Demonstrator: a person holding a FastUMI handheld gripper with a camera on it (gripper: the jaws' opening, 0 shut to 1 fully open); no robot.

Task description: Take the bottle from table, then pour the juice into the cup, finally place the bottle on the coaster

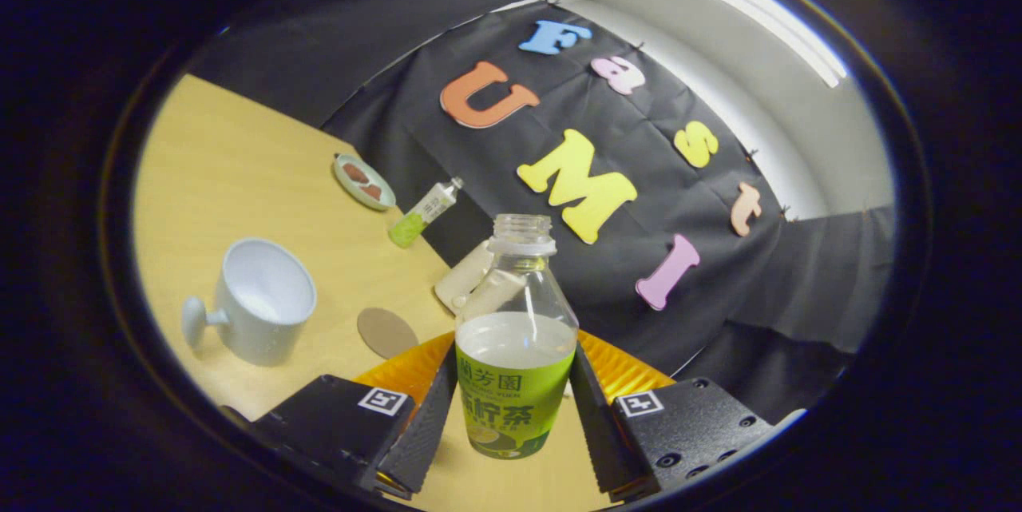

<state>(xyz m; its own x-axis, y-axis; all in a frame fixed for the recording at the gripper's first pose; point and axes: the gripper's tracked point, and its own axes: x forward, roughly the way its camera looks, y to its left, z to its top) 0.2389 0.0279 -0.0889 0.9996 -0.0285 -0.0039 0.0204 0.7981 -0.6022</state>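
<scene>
Item under task: a clear plastic bottle with a green label and no cap [516, 336] sits between the two fingers of the gripper [511, 408]. Both fingers press against its labelled lower body, one on each side, so the tongs are clamped on the bottle. Pale liquid fills it to roughly the top edge of the label; the shoulder and threaded neck above are clear. The whole scene appears tilted in this view, the tabletop sloping away to the left. Whether the bottle's base touches the table cannot be told.

To the left of the fingers, on the light wooden table [215, 168], stands a white ceramic cup with a handle [255, 300], its mouth open and its inside pale; the handle points to the left. Between the cup and the bottle, near the left finger, a round brown flat coaster [386, 331] lies on the table, with nothing on it and apart from both.

Farther off, near the table's far edge, lies a small round plate with a greenish rim holding brown pieces [363, 181]. Just right of it lies a small clear bottle with green contents [423, 213], on its side. Behind the held bottle's shoulder rests a beige cylindrical object [465, 278], partly hidden.
</scene>
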